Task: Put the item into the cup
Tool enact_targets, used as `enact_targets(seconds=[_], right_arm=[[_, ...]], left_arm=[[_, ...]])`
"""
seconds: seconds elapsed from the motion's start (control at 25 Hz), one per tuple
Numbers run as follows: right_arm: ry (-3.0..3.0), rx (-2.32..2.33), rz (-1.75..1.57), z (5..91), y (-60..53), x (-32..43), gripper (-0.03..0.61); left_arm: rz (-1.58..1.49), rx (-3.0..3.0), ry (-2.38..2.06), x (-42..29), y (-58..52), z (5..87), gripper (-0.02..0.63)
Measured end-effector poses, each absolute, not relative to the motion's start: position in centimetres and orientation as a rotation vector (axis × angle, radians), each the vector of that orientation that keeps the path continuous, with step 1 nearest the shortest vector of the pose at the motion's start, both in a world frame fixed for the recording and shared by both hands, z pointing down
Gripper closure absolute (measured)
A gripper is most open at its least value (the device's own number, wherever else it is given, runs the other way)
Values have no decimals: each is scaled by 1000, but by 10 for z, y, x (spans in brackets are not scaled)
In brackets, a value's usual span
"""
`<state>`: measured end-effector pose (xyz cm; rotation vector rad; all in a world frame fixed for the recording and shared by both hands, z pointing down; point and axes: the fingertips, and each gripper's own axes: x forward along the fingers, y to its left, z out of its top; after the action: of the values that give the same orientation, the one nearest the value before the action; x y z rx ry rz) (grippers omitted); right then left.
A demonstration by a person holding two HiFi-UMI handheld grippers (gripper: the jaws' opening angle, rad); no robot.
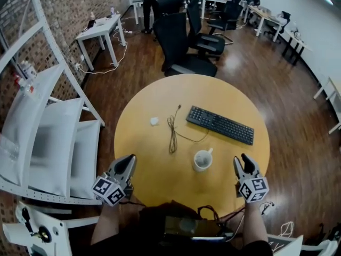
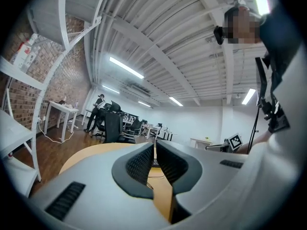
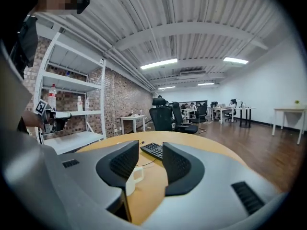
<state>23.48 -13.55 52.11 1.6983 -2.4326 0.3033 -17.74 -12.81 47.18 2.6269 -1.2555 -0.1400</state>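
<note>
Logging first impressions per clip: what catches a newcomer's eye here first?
A round yellow wooden table fills the head view's middle, with a long black keyboard at its right rear and a white mug near the front. A small white item lies apart, left of a looped black cable.

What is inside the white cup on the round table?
The head view looks down into the cup: only a pale inside shows, too small to tell whether anything lies there. In the right gripper view, the cup's own wall hides its inside.
</note>
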Motion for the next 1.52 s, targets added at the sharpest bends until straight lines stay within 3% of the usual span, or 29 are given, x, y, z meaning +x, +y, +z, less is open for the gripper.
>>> enact_targets(seconds=[0.56, 0.68, 1.52], right_arm=[[-2237, 2131, 291, 507, -63, 309, 496], [-2247, 2149, 313, 513, -62, 312, 568], [-2355, 1972, 316, 511, -78, 280, 569]], left_arm=[[-162, 2713, -1093, -126, -141, 458, 597], [-152, 2714, -1092, -125, -137, 460, 597], [-175, 2640, -1212, -150, -128, 471, 597]])
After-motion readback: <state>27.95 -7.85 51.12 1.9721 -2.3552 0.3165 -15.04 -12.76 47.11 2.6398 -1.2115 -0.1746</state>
